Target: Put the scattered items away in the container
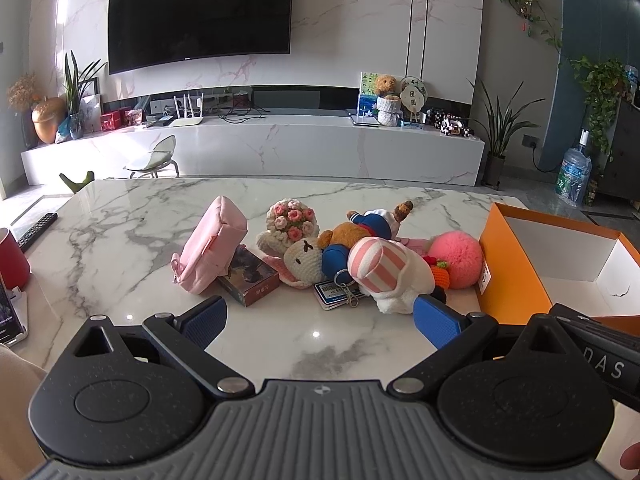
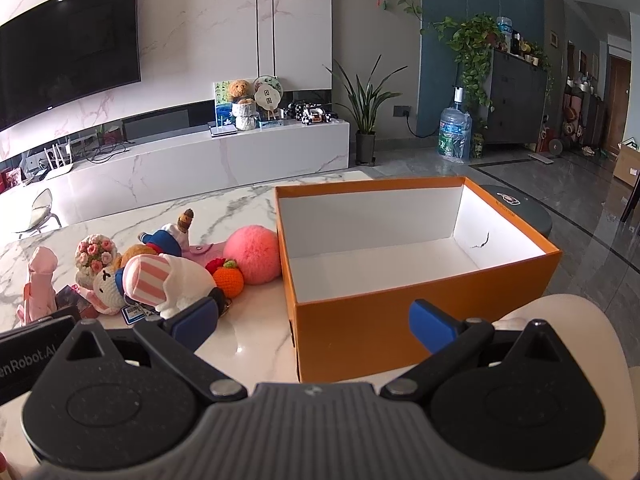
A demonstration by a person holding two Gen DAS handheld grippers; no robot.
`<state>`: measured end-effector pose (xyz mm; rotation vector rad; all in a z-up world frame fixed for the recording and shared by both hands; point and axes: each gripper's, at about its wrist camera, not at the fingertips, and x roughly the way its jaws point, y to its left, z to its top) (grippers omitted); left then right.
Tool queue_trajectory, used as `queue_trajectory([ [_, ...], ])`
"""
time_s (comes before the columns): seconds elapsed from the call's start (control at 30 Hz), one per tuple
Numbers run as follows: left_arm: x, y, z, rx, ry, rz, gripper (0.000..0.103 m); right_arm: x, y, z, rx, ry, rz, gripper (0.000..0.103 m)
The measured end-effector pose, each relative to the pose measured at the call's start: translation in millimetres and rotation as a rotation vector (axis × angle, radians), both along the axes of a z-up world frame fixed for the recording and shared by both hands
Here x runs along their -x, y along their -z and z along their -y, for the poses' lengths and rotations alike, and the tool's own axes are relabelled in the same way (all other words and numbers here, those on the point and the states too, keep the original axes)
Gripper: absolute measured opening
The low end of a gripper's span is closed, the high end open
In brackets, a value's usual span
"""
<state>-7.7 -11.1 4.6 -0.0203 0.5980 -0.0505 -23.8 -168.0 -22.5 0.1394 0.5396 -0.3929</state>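
Note:
A heap of small items lies mid-table: a pink pouch [image 1: 210, 246], a dark card box [image 1: 248, 276], a crochet flower bouquet [image 1: 292, 218], a crochet sheep [image 1: 304, 260], a sailor bear [image 1: 360, 232], a pink-striped white plush [image 1: 394, 276] and a pink pompom [image 1: 460, 258]. The orange box [image 2: 400, 320], white inside with nothing in it, stands to the right of the heap. My left gripper [image 1: 322, 322] is open, just short of the heap. My right gripper [image 2: 314, 320] is open in front of the box's near wall. The pompom [image 2: 252, 254] touches the box.
The marble table [image 1: 120, 232] carries a red cup [image 1: 12, 258] and a remote [image 1: 36, 230] at its left edge. A crochet orange [image 2: 228, 278] and a blue-white card with a key clip [image 1: 334, 294] lie in the heap. Beyond the table stands a TV unit [image 1: 260, 148].

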Motion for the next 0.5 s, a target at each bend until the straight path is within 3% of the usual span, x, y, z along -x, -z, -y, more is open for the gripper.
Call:
queue_trajectory([
  [0.5, 0.9, -2.3, -1.9, 0.006, -0.005, -0.004, 0.103, 6.9, -5.2, 5.3, 0.012, -0.009, 0.003, 0.103],
])
